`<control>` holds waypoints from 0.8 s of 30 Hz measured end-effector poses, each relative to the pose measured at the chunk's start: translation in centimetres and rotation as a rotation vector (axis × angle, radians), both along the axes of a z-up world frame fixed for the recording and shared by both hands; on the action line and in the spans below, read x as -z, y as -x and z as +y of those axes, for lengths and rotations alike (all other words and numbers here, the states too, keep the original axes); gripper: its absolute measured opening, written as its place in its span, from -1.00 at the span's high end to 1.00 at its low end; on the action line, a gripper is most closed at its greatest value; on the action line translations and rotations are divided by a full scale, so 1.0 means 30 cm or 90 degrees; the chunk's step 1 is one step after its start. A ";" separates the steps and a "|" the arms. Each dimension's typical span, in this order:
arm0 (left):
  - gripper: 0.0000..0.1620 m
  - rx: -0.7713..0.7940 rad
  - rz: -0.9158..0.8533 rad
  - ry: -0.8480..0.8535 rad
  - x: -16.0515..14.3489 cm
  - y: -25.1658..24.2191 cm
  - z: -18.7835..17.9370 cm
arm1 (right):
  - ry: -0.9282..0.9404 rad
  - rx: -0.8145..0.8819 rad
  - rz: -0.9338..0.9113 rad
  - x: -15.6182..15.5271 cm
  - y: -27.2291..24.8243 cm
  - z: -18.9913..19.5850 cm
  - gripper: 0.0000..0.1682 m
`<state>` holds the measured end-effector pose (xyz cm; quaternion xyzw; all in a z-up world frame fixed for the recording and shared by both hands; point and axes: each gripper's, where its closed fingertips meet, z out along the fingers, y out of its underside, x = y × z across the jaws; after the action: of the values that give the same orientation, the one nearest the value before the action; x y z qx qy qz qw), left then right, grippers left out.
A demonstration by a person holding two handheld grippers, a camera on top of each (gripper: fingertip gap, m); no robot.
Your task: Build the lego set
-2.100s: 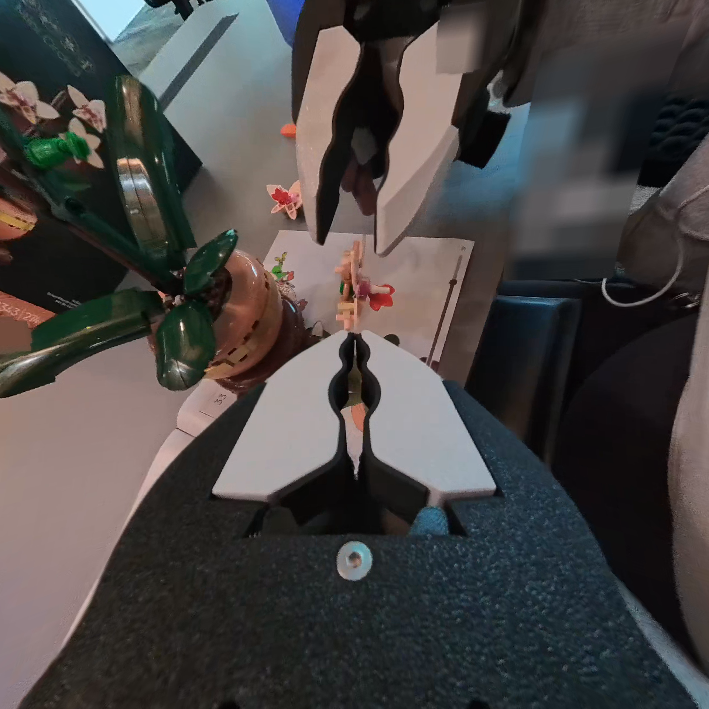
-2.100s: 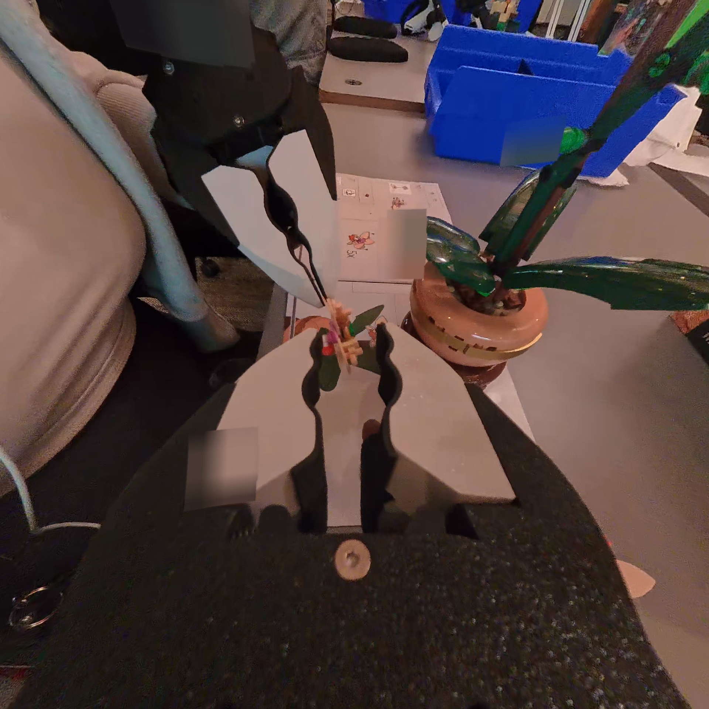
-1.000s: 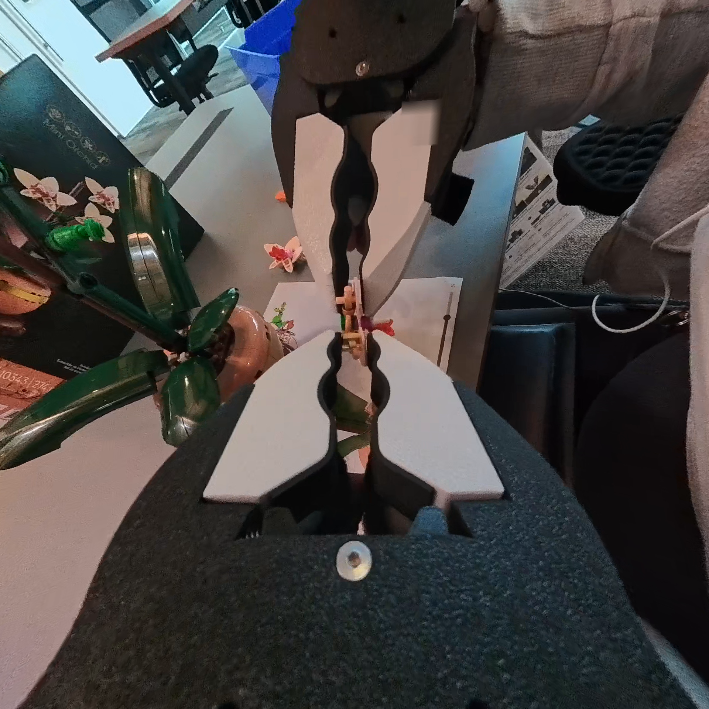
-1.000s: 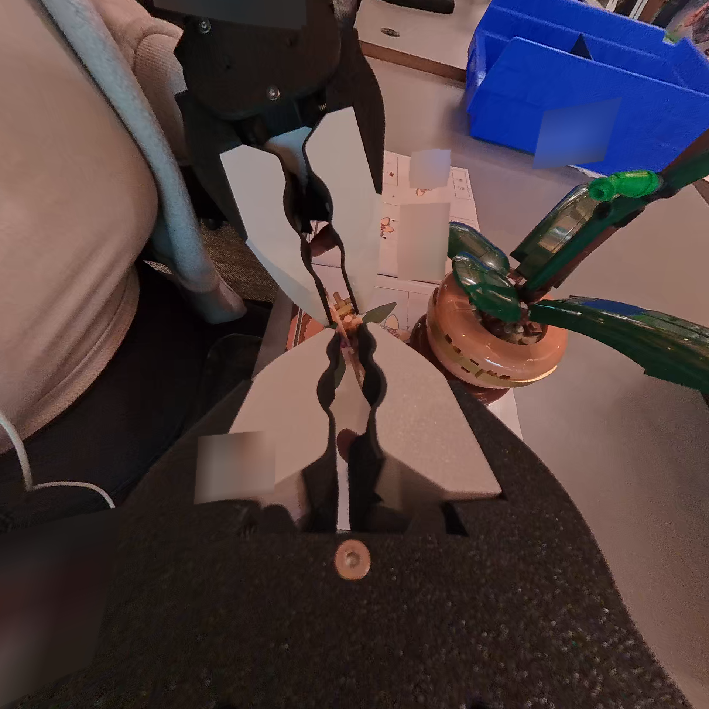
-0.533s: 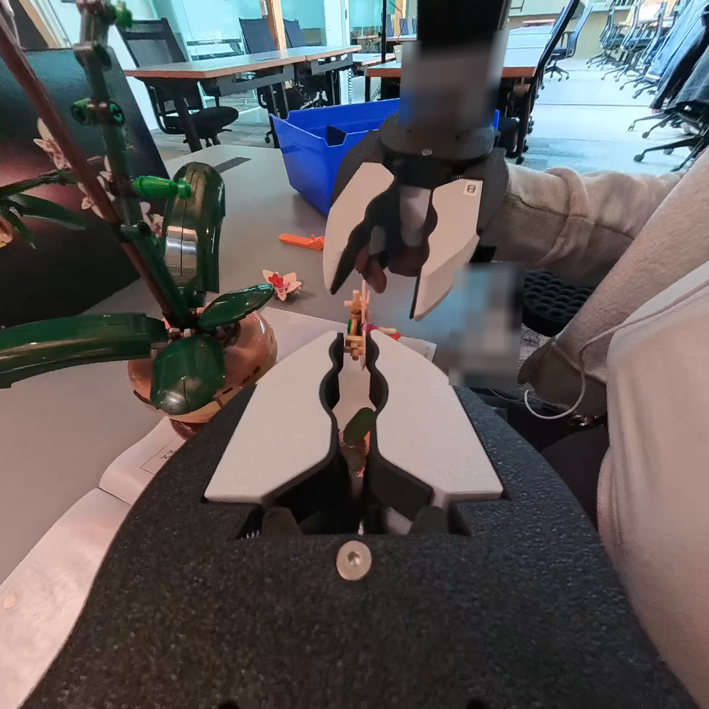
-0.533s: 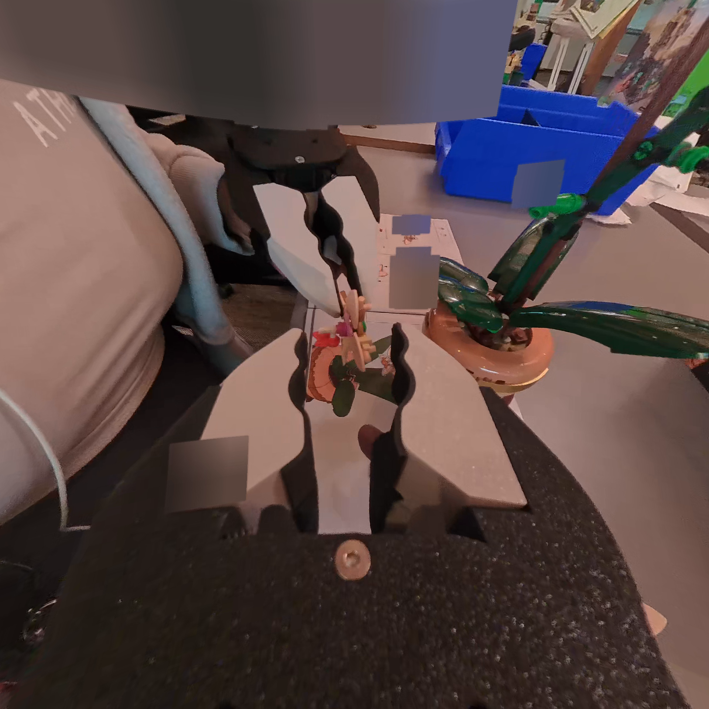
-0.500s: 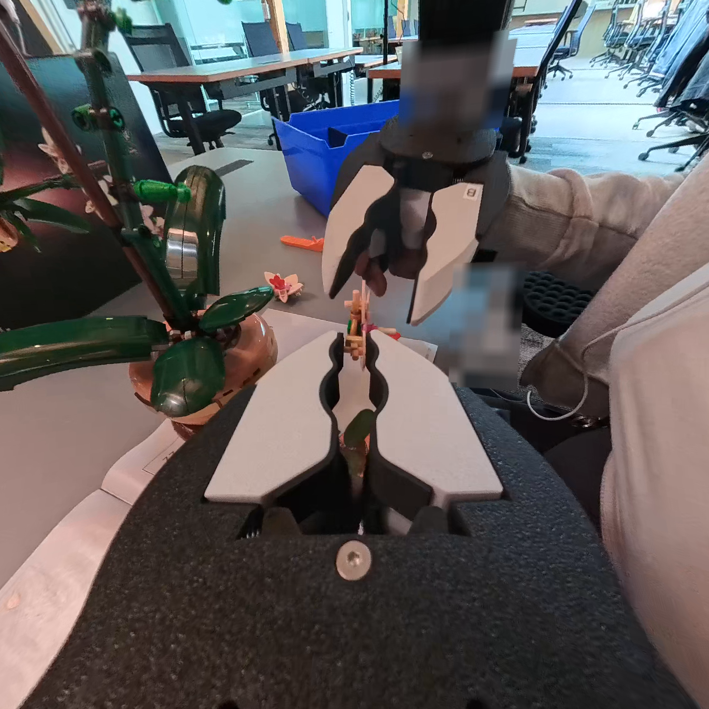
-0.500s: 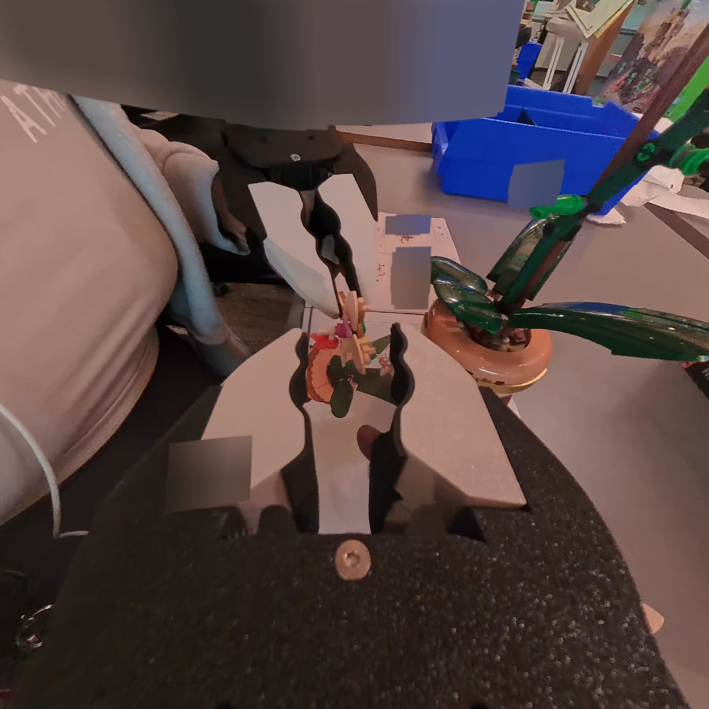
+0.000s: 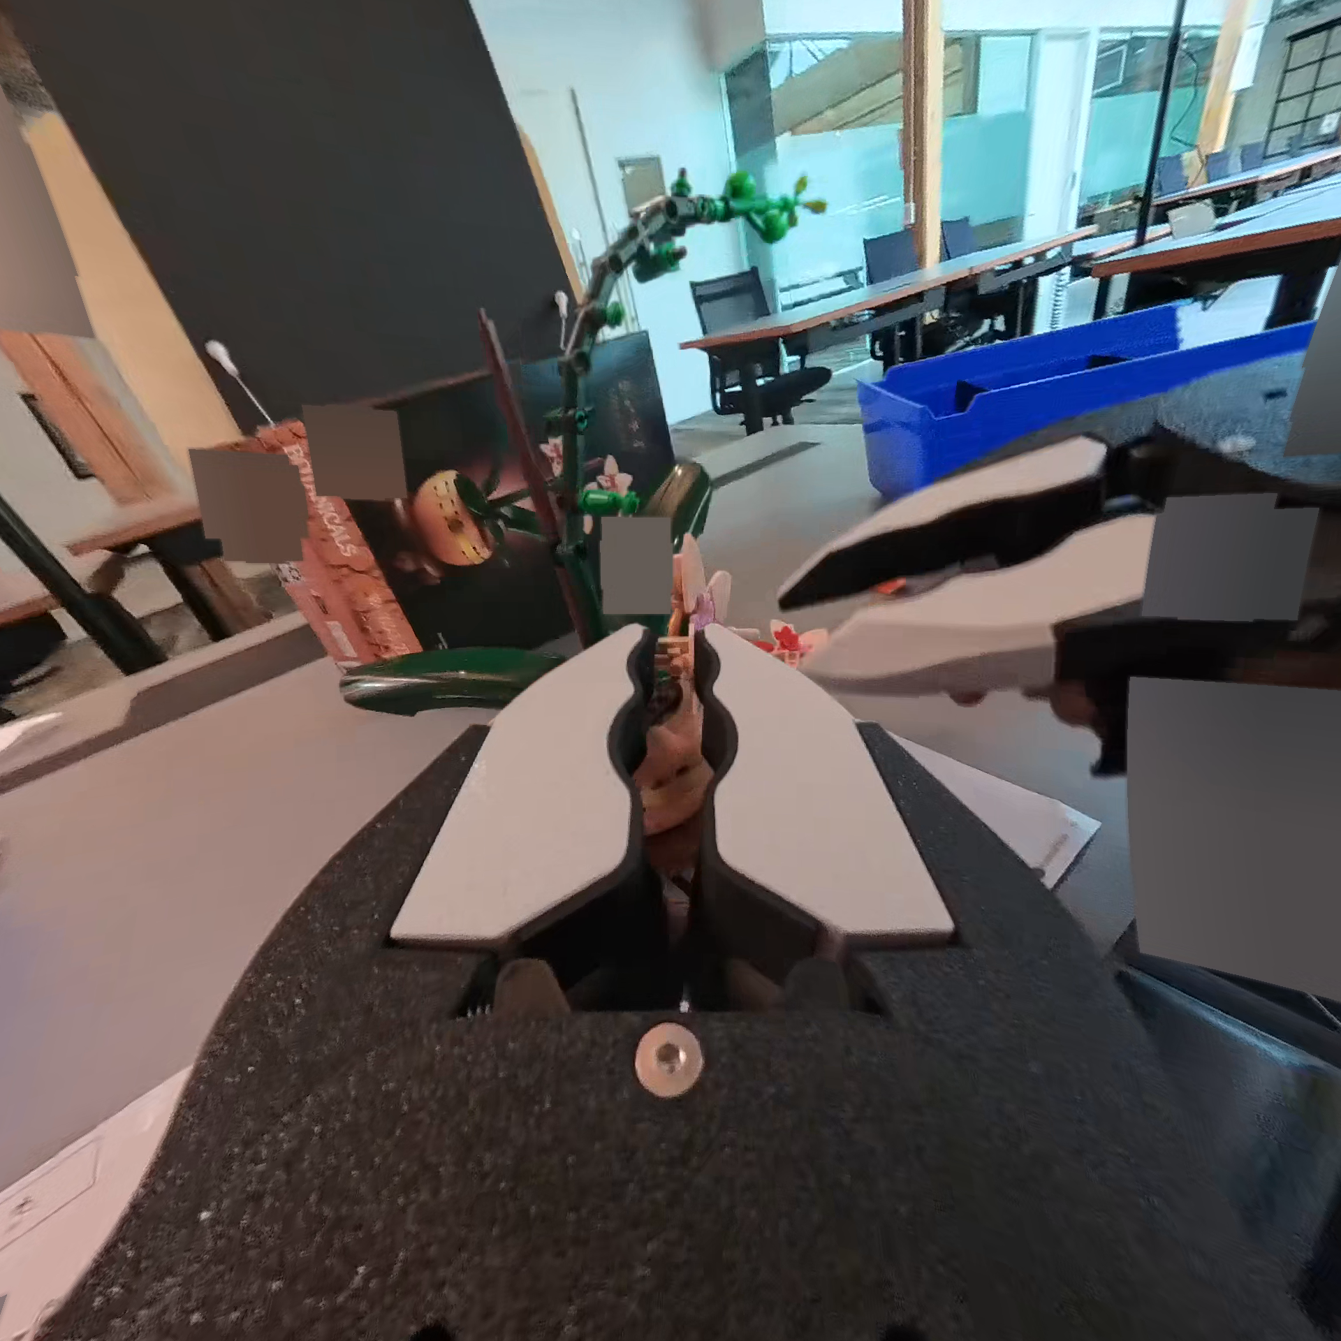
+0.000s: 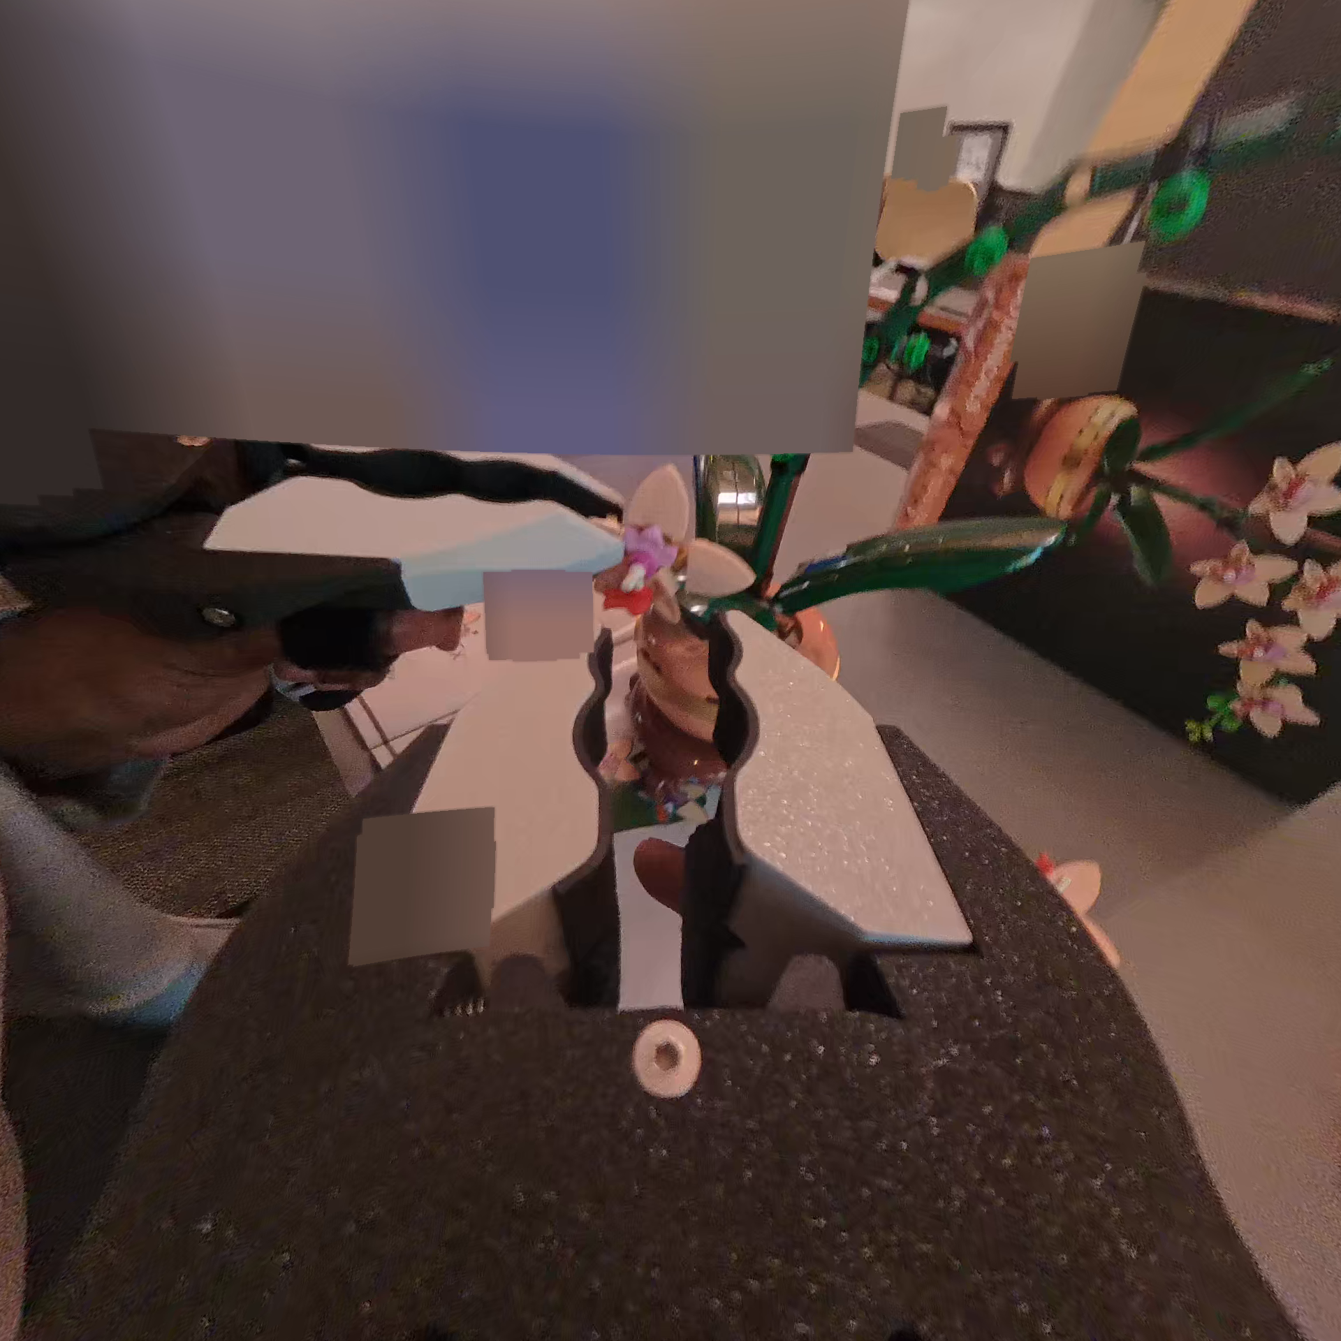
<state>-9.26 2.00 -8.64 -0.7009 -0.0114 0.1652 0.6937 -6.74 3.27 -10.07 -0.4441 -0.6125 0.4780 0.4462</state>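
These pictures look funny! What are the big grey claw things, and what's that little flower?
Those are grabbers a person holds, one per hand, each with a small camera looking along its two fingers. One picture comes from the left gripper, the other from the right gripper. The left one pinches a small lego flower; the right one is open and empty. On the grey table stands a lego orchid plant in a pot, with its box behind, a blue bin, and a spare flower.

The orchid flower shows only petal tips above the left tongs, its stem hidden between them; the pot is half masked by the right tongs; the curved stem smears with blur at the frame edge
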 end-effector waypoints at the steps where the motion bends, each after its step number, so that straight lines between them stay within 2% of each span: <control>1: 0.89 0.000 0.006 -0.007 -0.005 -0.011 -0.001 | 0.003 0.018 -0.007 0.014 -0.006 -0.007 0.70; 6: 0.89 -0.005 0.035 -0.009 0.003 -0.034 -0.019 | 0.103 0.050 0.045 -0.019 -0.053 -0.029 0.93; 14: 0.89 -0.039 0.120 -0.023 -0.025 -0.079 -0.025 | 0.078 0.058 0.048 -0.035 -0.057 -0.047 0.89; 24: 0.89 -0.036 0.132 -0.031 -0.035 -0.094 -0.022 | 0.074 0.057 0.051 -0.036 -0.049 -0.044 0.91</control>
<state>-6.43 1.35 -7.60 -0.6626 0.0371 0.2559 0.7029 -5.27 1.94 -8.99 -0.4770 -0.5446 0.5097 0.4648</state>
